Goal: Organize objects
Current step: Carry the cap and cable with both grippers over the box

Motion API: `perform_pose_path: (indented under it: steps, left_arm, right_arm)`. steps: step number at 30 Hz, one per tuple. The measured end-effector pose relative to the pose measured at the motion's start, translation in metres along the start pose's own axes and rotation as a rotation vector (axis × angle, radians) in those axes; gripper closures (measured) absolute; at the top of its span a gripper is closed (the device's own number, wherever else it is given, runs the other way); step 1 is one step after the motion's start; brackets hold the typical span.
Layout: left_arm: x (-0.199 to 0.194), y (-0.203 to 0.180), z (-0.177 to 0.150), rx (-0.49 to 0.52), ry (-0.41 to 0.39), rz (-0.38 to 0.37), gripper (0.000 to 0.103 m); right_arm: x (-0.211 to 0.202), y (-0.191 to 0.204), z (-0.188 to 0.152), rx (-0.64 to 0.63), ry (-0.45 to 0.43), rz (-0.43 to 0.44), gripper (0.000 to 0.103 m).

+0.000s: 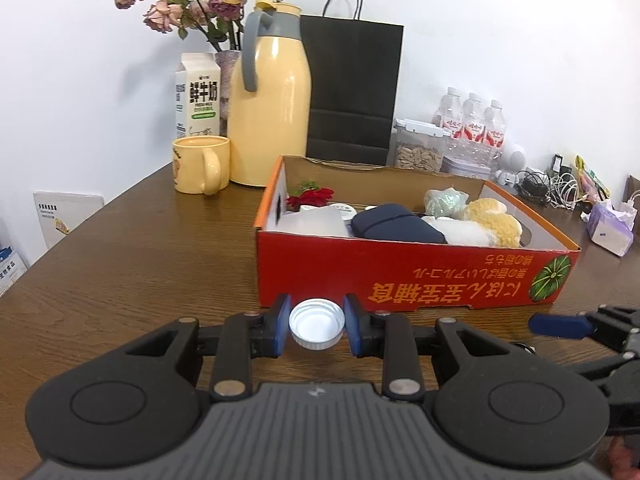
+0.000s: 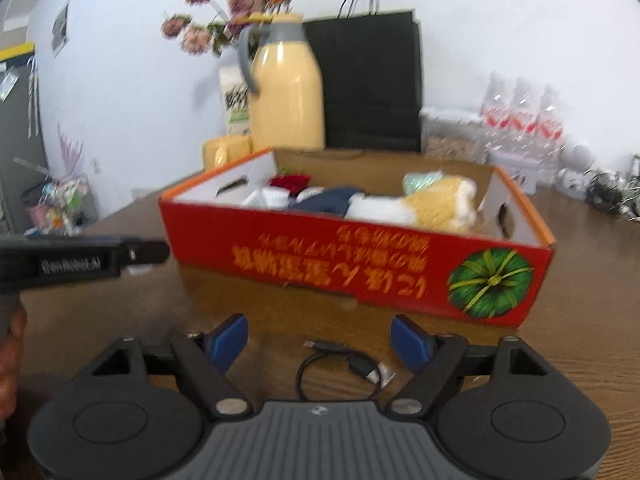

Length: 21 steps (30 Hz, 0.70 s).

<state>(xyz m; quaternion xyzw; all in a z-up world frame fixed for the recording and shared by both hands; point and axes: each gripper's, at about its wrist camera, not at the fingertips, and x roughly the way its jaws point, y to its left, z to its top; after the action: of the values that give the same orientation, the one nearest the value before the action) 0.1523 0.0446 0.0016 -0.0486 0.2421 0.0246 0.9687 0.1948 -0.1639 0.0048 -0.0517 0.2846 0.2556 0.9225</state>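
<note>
A white bottle cap (image 1: 317, 322) sits between the blue pads of my left gripper (image 1: 317, 326), which is shut on it just in front of the red cardboard box (image 1: 400, 276). The box holds a red rose (image 1: 310, 197), a dark blue pouch (image 1: 396, 224), a yellow and white plush toy (image 1: 488, 220) and a white container. My right gripper (image 2: 320, 340) stands open above a coiled black cable (image 2: 340, 360) on the wooden table, close to the box's front wall (image 2: 320, 256). One of the right gripper's blue fingers (image 1: 560, 325) shows in the left wrist view.
Behind the box stand a yellow thermos (image 1: 272, 112), a yellow mug (image 1: 200, 164), a milk carton (image 1: 198, 96), a black paper bag (image 1: 352, 88) and a vase of dried roses. Water bottles (image 1: 474, 120), a seed container, chargers and a tissue pack (image 1: 612, 228) crowd the back right.
</note>
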Motion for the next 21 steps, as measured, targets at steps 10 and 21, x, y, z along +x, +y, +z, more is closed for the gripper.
perform_pose_path:
  steps: [10, 21]
  left_arm:
    - [-0.008, 0.009, -0.003, -0.021, -0.006, -0.023, 0.074]
    - [-0.016, 0.003, 0.006, -0.013, -0.043, -0.058, 0.074]
  right_arm:
    - [0.01, -0.006, -0.003, 0.038, 0.053, -0.066, 0.06]
    - [-0.017, -0.007, 0.002, 0.033, -0.055, -0.06, 0.062]
